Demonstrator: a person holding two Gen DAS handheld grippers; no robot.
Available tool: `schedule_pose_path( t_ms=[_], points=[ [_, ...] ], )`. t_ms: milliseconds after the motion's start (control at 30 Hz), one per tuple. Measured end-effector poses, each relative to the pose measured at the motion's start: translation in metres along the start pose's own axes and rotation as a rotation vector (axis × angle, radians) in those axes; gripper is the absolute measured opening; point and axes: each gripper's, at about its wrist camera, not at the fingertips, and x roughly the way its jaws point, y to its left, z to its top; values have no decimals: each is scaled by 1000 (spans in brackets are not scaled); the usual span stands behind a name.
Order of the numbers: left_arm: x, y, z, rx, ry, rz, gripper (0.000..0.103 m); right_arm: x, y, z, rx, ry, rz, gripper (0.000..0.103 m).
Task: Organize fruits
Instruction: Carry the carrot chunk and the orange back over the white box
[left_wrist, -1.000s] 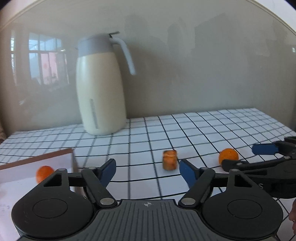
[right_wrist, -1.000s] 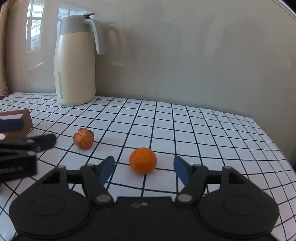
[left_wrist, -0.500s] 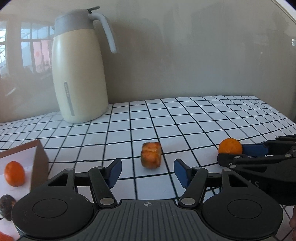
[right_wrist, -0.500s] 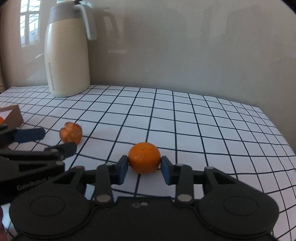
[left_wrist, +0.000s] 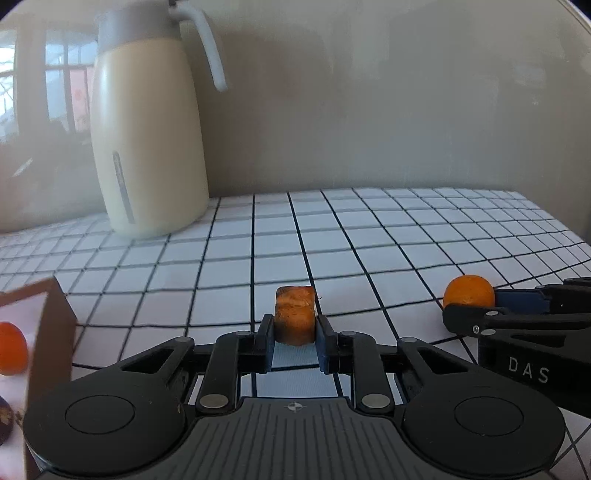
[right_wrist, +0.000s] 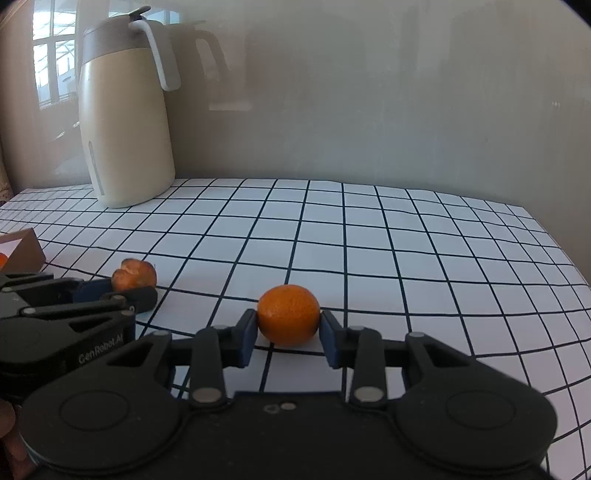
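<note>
Mandarin (right_wrist: 288, 314) | frame centre, pinched by right gripper (right_wrist: 288, 334) (jaws closing) | left gripper (left_wrist: 295, 338) clamps peeled fruit (left_wrist: 295, 315) | box (left_wrist: 48, 332) lower left

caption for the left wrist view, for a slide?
Left gripper shut on a lumpy orange fruit on the grid tablecloth; cream jug behind.

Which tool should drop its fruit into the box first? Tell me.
Left, probably: the left tool already pinches the wrinkled orange fruit and the brown box sits just beside it; the right tool, holding the round orange, is farther.
</note>
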Motion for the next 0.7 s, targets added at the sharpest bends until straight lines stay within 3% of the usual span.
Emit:
schedule_pose_path(
  t_ms=[233, 700],
  points=[
    [-25, 4, -2, 14, -24, -13, 23, -20, 2, 0, 4, -33, -12, 27],
    [-124, 39, -19, 40, -119, 18, 23, -77, 33, -6, -17, -142, 21, 28]
  ],
)
